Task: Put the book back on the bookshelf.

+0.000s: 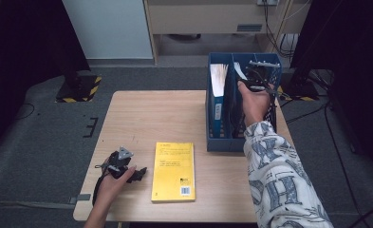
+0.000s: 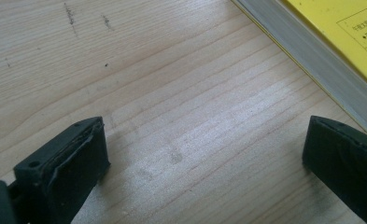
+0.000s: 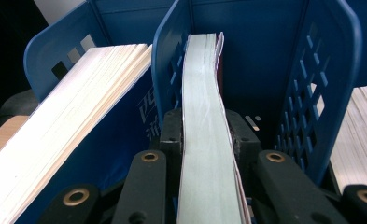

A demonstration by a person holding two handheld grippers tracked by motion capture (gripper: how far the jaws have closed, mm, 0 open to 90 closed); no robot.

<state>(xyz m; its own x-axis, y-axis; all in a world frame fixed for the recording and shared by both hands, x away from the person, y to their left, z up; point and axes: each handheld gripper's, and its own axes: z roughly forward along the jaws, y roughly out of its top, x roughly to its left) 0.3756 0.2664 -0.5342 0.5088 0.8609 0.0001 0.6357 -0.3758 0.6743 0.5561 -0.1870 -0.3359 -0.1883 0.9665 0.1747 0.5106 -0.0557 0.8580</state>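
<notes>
Overhead, from the high view, the right gripper (image 1: 254, 85) is up at the blue file rack (image 1: 220, 142), which stands on the far right part of the wooden tabletop (image 1: 141, 118); the patterned sleeve (image 1: 274, 175) reaches toward it, and the gripper sits at the rack's middle compartment. A blue-spined book (image 1: 218, 102) stands upright in the rack's left compartment. Nearer the person, a yellow book (image 1: 173, 171) lies flat on the tabletop, and the left gripper (image 1: 139, 173) rests just to its left in the left hand (image 1: 112, 183). Looking along the left gripper, its fingers (image 2: 64, 163) stand wide apart over bare wood with nothing between them, and the yellow book's page edge runs across the upper right corner, close beside the right-hand finger. Looking along the right gripper, its fingers (image 3: 172, 130) are clamped on a thin book (image 3: 204, 140), page edges facing the camera, standing upright inside the middle compartment between two blue dividers. The thicker blue book's pages fan in the compartment to the left, and more pages (image 3: 358, 135) show in the compartment at the right.
</notes>
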